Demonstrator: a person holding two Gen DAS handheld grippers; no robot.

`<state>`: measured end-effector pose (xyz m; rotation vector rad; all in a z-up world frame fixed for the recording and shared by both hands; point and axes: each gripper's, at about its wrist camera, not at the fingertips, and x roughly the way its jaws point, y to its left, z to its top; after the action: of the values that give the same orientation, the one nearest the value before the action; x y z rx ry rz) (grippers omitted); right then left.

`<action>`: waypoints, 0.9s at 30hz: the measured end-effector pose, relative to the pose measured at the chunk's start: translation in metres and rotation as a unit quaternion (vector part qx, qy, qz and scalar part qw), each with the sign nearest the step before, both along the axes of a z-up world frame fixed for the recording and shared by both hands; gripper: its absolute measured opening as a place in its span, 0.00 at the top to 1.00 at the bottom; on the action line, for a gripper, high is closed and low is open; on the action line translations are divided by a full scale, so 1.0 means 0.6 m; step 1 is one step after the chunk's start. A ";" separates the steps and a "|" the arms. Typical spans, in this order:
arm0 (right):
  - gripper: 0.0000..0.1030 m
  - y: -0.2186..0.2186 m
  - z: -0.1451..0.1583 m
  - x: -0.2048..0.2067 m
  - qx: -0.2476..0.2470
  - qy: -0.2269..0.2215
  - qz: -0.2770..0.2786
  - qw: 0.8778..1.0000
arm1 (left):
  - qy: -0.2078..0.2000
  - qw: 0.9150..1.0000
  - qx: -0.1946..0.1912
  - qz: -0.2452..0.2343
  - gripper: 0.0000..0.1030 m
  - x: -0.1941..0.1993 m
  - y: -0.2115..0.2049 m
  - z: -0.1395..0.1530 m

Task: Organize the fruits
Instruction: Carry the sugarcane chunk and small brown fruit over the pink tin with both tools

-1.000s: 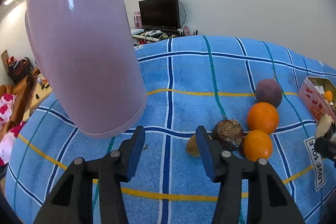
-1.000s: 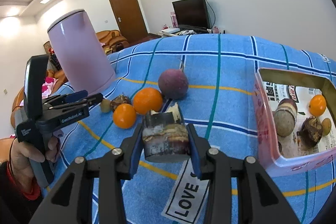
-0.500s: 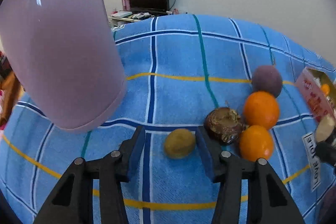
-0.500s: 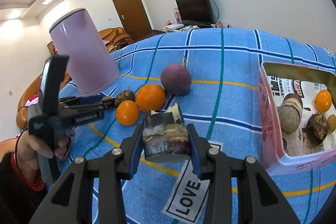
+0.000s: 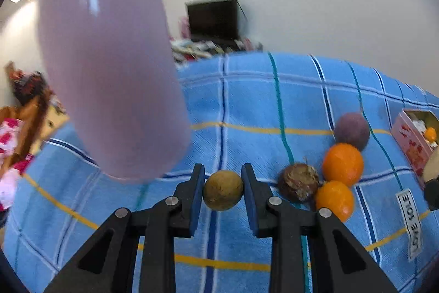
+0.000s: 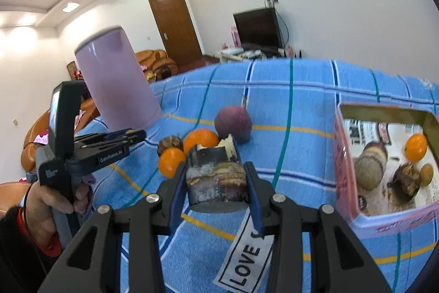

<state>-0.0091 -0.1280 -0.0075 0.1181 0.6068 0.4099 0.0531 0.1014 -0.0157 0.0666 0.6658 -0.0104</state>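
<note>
My left gripper point(image 5: 222, 183) is shut on a small yellow-brown round fruit point(image 5: 222, 194), held just above the blue checked cloth point(image 5: 274, 100). To its right lie a rough brown fruit point(image 5: 298, 181), two oranges point(image 5: 343, 164) and a purple round fruit point(image 5: 351, 131). My right gripper point(image 6: 216, 177) is shut on a dark brown cut chunk point(image 6: 215, 183), held above the cloth to the left of the pink box point(image 6: 343, 155). Several fruits lie in the box, among them an orange point(image 6: 416, 147). In the right wrist view the left gripper point(image 6: 137, 134) sits beside the fruit pile.
A tall lilac jug point(image 5: 109, 73) stands on the cloth close to the left gripper's left side. A white label reading LOVE point(image 6: 247, 260) lies under the right gripper. A person's hand point(image 6: 55, 199) holds the left gripper's handle. A television and a door stand at the far wall.
The left gripper's jaws have closed from wide apart onto the small yellow-brown fruit. The right gripper has kept its hold on the dark chunk and stayed in place.
</note>
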 end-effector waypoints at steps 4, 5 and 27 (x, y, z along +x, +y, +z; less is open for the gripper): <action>0.58 0.001 0.013 -0.012 -0.009 -0.033 -0.003 0.999 | -0.038 0.999 -0.011 0.015 0.71 -0.031 -0.009 0.017; 0.58 0.003 0.016 -0.016 -0.018 -0.043 -0.006 0.999 | -0.041 0.999 -0.007 0.019 0.71 -0.035 -0.016 0.019; 0.58 -0.062 0.038 -0.059 -0.091 -0.099 -0.080 0.988 | -0.099 0.994 0.044 -0.028 0.71 -0.117 -0.204 0.060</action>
<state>-0.0445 -0.1655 0.0152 -0.0492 0.4326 0.2062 -0.0172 -0.0208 0.0206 0.1684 0.4660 -0.0279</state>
